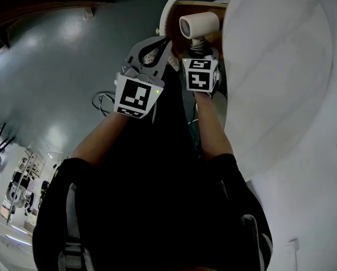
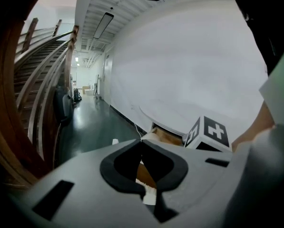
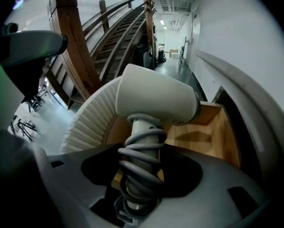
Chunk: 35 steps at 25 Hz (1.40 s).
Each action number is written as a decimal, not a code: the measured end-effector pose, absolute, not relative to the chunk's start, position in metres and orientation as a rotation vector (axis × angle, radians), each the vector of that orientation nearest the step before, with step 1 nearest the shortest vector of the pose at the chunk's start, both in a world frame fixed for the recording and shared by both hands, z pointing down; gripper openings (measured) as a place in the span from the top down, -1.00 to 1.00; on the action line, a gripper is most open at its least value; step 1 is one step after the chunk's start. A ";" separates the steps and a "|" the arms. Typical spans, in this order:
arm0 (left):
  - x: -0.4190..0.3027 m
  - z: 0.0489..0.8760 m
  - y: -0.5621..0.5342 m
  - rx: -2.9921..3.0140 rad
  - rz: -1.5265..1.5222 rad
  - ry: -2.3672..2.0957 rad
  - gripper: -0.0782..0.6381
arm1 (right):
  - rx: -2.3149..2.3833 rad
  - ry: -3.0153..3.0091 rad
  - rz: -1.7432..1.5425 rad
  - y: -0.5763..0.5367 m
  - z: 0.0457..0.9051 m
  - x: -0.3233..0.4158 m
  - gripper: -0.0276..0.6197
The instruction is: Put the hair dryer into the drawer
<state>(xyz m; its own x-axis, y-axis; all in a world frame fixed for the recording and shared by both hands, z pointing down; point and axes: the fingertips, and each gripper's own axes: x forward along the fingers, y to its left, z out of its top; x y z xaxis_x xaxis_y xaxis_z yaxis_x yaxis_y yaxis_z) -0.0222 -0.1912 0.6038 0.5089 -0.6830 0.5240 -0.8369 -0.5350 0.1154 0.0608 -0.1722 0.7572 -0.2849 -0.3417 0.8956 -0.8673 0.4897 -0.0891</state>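
The white hair dryer point(image 1: 199, 26) point(image 3: 156, 96) is upright, its grey cord wound around the handle. My right gripper point(image 1: 199, 48) point(image 3: 142, 175) is shut on that handle and holds the dryer just over the open wooden drawer point(image 1: 169, 10) point(image 3: 203, 132), which has a white ribbed front point(image 3: 92, 122). My left gripper point(image 1: 157, 47) point(image 2: 142, 144) hovers just left of the drawer front with its fingertips meeting. Through the loop of its pads, only a bit of the drawer point(image 2: 163, 137) shows. I see nothing gripped in it.
The drawer juts from a white round-topped cabinet point(image 1: 275, 66) on the right. A loose cable point(image 1: 103, 100) lies on the glossy grey floor to the left. A wooden staircase point(image 3: 108, 32) point(image 2: 32, 80) rises beyond the drawer. The person's arms and dark clothing fill the lower head view.
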 end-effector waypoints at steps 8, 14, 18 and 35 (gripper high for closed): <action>-0.027 0.608 -0.199 2.377 0.608 -1.258 0.76 | 0.934 -1.706 0.820 -0.178 0.776 0.055 0.09; -0.025 0.611 -0.204 2.367 0.602 -1.263 0.76 | 0.851 -1.635 0.879 -0.180 0.794 0.056 0.08; -0.020 0.615 -0.195 2.380 0.597 -1.240 0.76 | 0.808 -1.572 0.926 -0.172 0.809 0.055 0.08; -0.028 0.603 -0.195 2.375 0.583 -1.283 0.76 | 0.786 -1.599 1.077 -0.166 0.806 0.047 -0.09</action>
